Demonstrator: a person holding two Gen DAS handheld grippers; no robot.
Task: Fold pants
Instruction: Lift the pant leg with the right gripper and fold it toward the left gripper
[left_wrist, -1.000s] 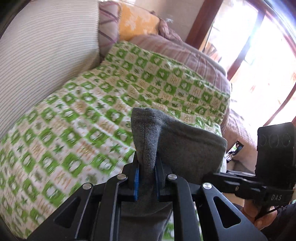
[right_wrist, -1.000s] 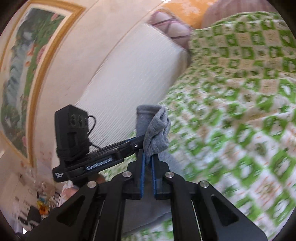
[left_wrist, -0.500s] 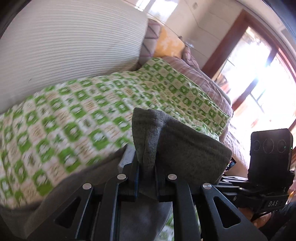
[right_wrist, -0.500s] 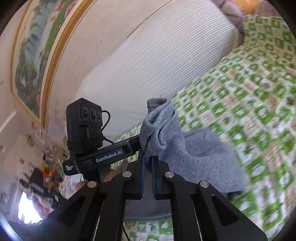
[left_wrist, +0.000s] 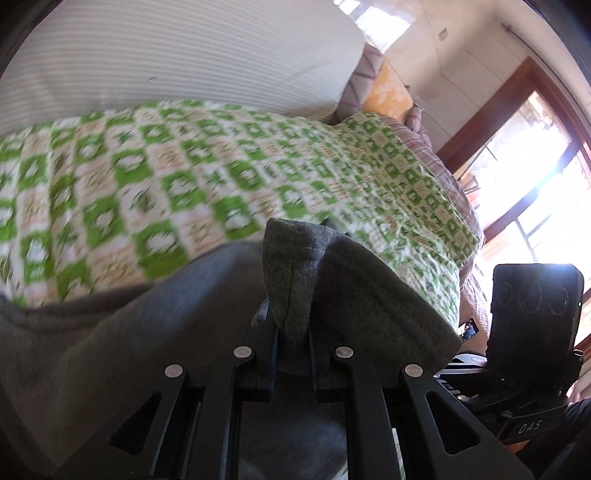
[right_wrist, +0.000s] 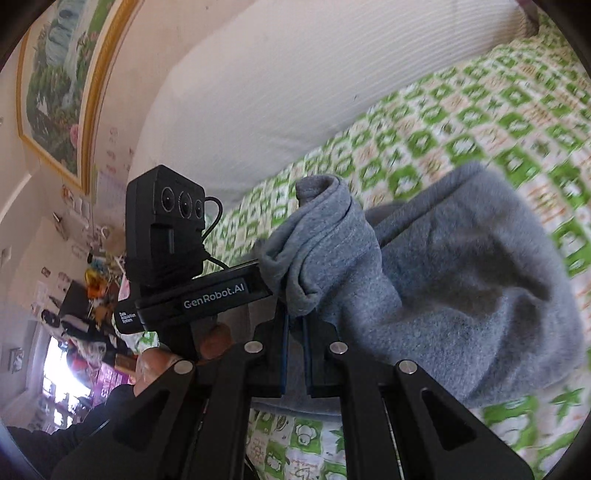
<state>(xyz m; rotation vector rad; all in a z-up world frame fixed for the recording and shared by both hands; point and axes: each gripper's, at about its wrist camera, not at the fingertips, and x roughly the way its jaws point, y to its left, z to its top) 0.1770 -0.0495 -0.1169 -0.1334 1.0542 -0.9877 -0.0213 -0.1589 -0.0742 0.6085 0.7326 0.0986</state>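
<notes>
Both the left claw (left_wrist: 291, 334) and right claw (right_wrist: 294, 325) pinch bunched edges of the soft grey fleece pants (right_wrist: 461, 295) over the green-checked bed cover (left_wrist: 184, 177); folding looks mid-way, nothing laid flat yet.

Each claw is a matte black frame of angled struts with triangular cut-outs, pinned by four round silver screws in a row behind the fingers. The left claw (left_wrist: 291, 354) has black fingers (left_wrist: 322, 369) lined with blue pads. The right claw (right_wrist: 294, 354) shows the same blue lining on its fingers (right_wrist: 283, 354). Left of the right claw stands a black camera box (right_wrist: 166, 225) with three round lenses, a thin black cable looping off it, on a bar lettered "GenRobot.AI". A dark sleeve (right_wrist: 85, 424) sits lower left. Right of the left claw, a like box (left_wrist: 535, 317) sits over a plate marked "DAS".
</notes>
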